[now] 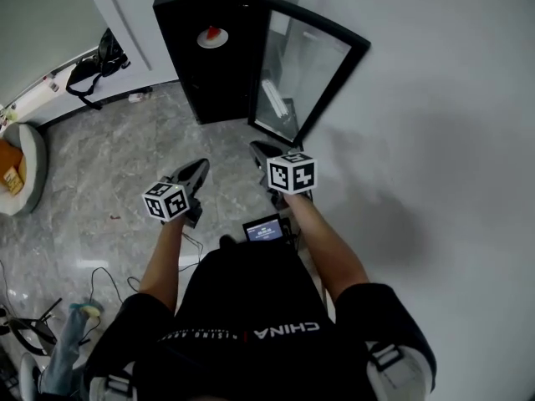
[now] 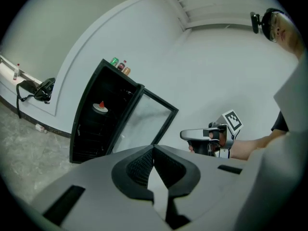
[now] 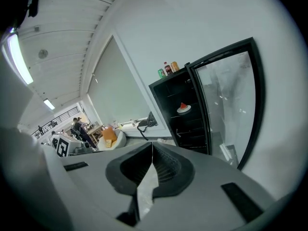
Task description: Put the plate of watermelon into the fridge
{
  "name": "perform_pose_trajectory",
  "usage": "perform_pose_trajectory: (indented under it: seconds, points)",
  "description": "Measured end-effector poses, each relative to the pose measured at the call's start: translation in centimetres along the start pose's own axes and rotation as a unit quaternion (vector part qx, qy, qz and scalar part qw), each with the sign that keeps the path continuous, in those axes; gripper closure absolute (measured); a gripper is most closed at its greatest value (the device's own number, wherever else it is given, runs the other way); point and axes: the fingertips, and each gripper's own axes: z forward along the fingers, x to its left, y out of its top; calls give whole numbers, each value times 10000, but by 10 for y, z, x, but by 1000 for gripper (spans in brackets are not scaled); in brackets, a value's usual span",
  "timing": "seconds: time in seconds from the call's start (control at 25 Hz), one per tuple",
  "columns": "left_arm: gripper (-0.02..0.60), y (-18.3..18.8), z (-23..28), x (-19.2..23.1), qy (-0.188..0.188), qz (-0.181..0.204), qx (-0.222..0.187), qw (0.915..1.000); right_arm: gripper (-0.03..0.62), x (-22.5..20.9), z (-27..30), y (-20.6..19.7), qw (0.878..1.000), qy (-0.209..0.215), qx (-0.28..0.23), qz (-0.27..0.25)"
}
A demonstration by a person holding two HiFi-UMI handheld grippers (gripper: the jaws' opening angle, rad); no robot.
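Both grippers are empty here. The left gripper [image 2: 154, 150] has its jaws pressed together at the tips with nothing between them, and it's the same for the right gripper [image 3: 152, 148]: pads meeting, nothing held.

The plate of watermelon [image 1: 212, 38] sits on an upper shelf inside the black fridge [image 1: 219, 78], well ahead of both sets of jaws and touching neither. From the left gripper's view the plate is up and off to the left of the jaw tips. From the right gripper's view it's above the tips and a bit to the right.

The fridge's glass door [image 1: 305, 69] is swung open, on the right-hand side of the jaws. A few drinks [image 3: 168, 68] stand on top of the fridge.
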Motion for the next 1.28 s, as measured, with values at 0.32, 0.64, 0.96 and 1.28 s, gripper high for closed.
perform_pose_trajectory:
  seconds: [0.32,0.64,0.96,1.28]
  points:
    - [569,-12,31,-40,135,296,141,9994,579,-16,-15,-13,9998,173,25,14]
    - [569,-15,33,-43,145,466,149,9987,579,-19,-14,-14,9997,230,25,-37]
    - [569,-11,34,-32,346,464,112,9983,579,-20,-10,-8,9997,241,10,-85]
    - [568,-7,30,-27,416,451,53,9981,579,-20,-9,-4,9997,214,10,-125]
